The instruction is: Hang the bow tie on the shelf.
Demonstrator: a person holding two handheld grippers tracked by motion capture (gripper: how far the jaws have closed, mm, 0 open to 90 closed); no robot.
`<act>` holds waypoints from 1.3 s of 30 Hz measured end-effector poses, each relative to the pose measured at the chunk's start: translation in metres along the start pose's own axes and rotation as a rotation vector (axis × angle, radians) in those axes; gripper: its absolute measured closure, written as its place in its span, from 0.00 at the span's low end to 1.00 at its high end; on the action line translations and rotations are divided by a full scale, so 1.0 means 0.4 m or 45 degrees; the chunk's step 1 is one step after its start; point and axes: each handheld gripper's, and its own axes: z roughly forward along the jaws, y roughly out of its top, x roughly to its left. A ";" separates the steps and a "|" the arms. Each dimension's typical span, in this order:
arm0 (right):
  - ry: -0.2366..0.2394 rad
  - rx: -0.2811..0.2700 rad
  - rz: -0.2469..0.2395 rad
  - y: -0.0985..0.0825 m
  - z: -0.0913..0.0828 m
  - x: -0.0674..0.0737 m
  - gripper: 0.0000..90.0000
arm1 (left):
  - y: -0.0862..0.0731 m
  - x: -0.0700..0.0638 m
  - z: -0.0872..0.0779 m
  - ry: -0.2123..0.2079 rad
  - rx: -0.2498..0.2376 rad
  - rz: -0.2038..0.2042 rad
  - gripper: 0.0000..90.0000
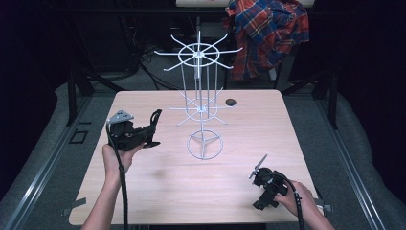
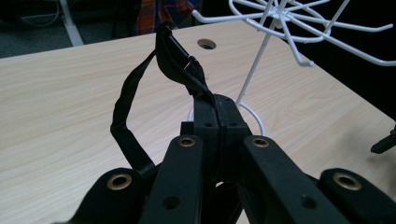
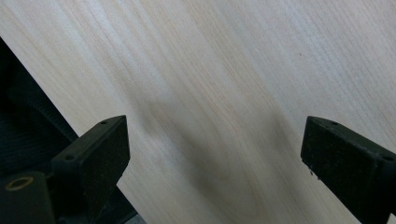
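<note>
A white wire rack stands in the middle of the tabletop. It has a ring foot, a tall pole and two wheels of thin hooks.

To the left of the rack, the left gripper is pinching a black strap. The jaws are pressed together on one end of it. In the left gripper view the strap rises from the jaws, bends over at a small buckle part near the top, and then its other side hangs down in a loop toward the hand. So its long line runs mostly up and down, and the top leans toward the rack.

The strap looks soft and light. It bends and flops, so it will sag and swing when moved. It does not look easy to break. A good place to hold it is near the stiff buckle part, because the loop then hangs open below. An open loop could slip over a hook, I think.

The right gripper is nearer the person than the rack and to its right, low over bare wood. Its jaws are spread wide with nothing between them.

A plaid shirt hangs behind the rack, past the far edge.
</note>
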 end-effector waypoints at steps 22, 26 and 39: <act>0.002 0.024 0.004 -0.005 0.006 -0.002 0.09 | 0.032 -0.005 0.019 -0.050 -0.063 -0.003 0.99; -0.002 0.027 0.002 -0.004 0.006 -0.001 0.09 | 0.035 -0.012 0.019 -0.091 -0.082 0.003 0.99; 0.017 0.030 0.001 -0.004 0.008 0.000 0.09 | 0.026 -0.016 0.041 -0.118 -0.017 0.003 0.99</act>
